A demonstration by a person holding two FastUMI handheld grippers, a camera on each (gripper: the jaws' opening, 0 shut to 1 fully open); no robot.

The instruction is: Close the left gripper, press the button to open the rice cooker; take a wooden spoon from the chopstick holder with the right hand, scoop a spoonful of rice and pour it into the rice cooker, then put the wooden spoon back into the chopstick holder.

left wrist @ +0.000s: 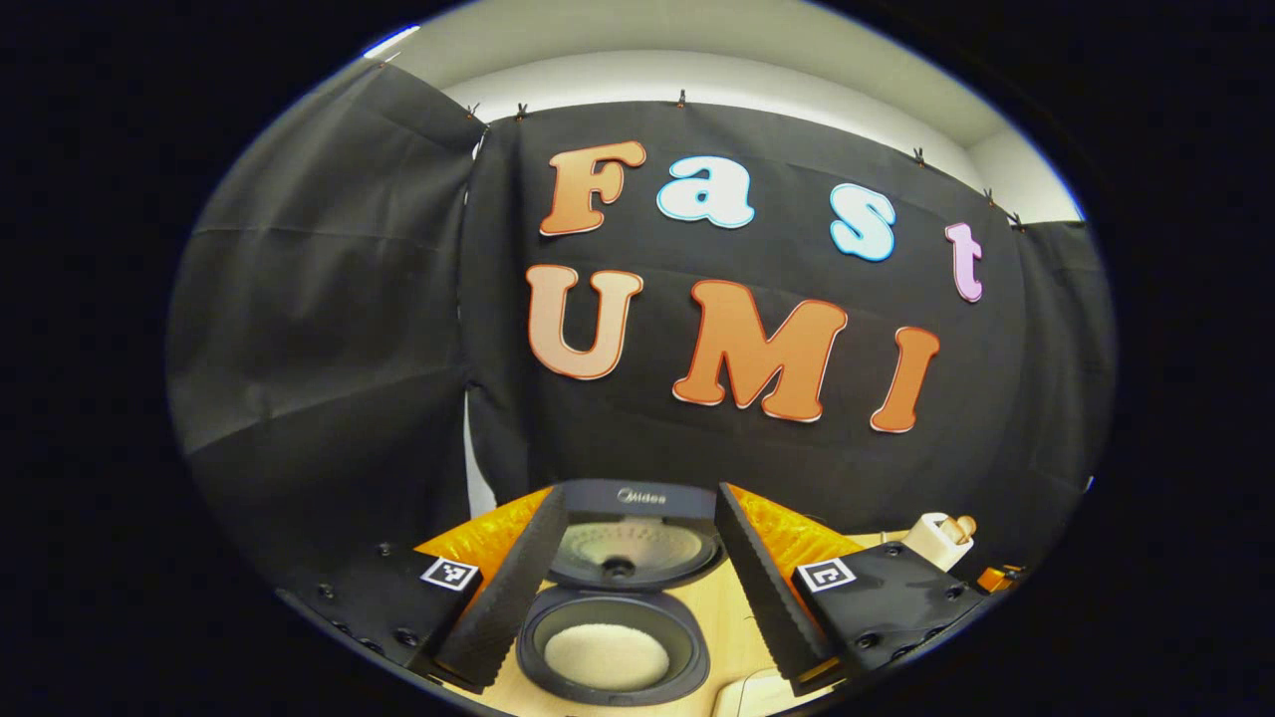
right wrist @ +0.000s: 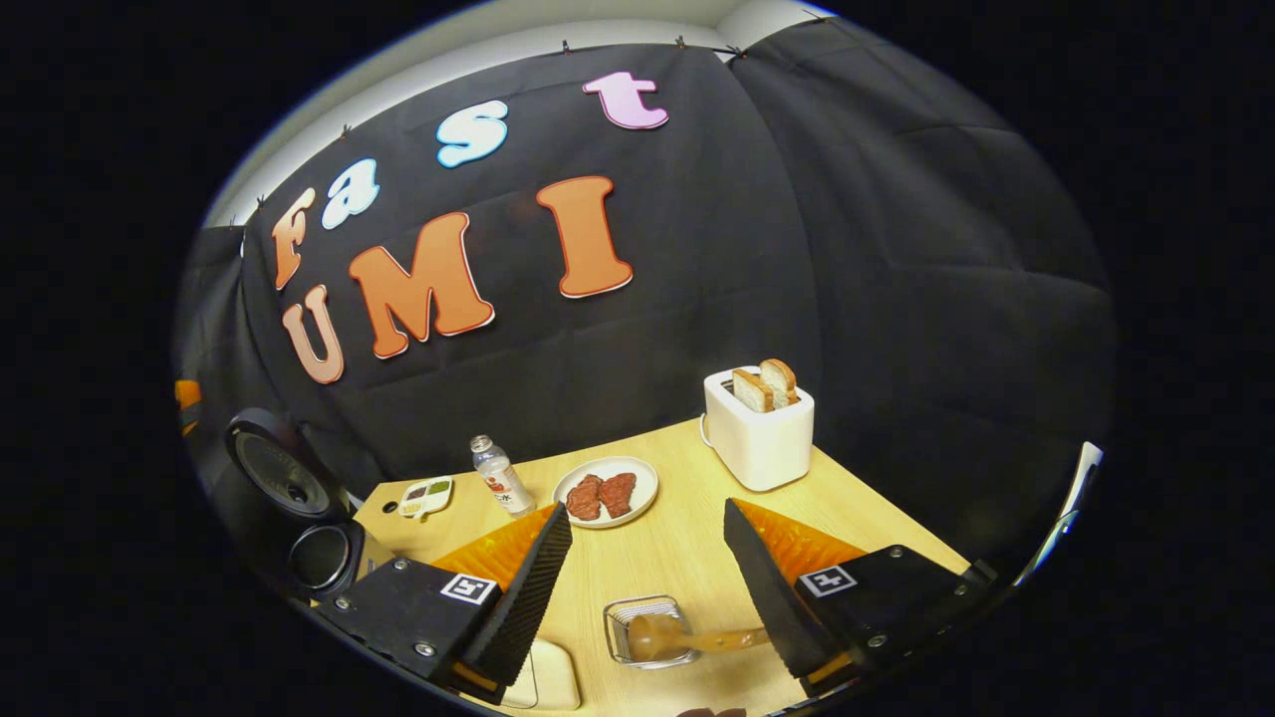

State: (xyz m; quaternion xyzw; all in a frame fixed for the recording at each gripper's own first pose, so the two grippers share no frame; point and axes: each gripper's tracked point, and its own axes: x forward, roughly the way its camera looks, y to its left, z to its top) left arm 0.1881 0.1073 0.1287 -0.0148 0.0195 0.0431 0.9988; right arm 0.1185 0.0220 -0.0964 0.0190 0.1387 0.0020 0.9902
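Reading "Midea" on rice cooker (left wrist: pixel 628 558)

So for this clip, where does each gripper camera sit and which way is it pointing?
Left gripper view: rides the left gripper, facing the open rice cooker between its own spread fingers.
Right gripper view: rides the right gripper, facing the table with the wooden spoon in the chopstick holder, a plate and toaster beyond.
Shared: the rice cooker and table.
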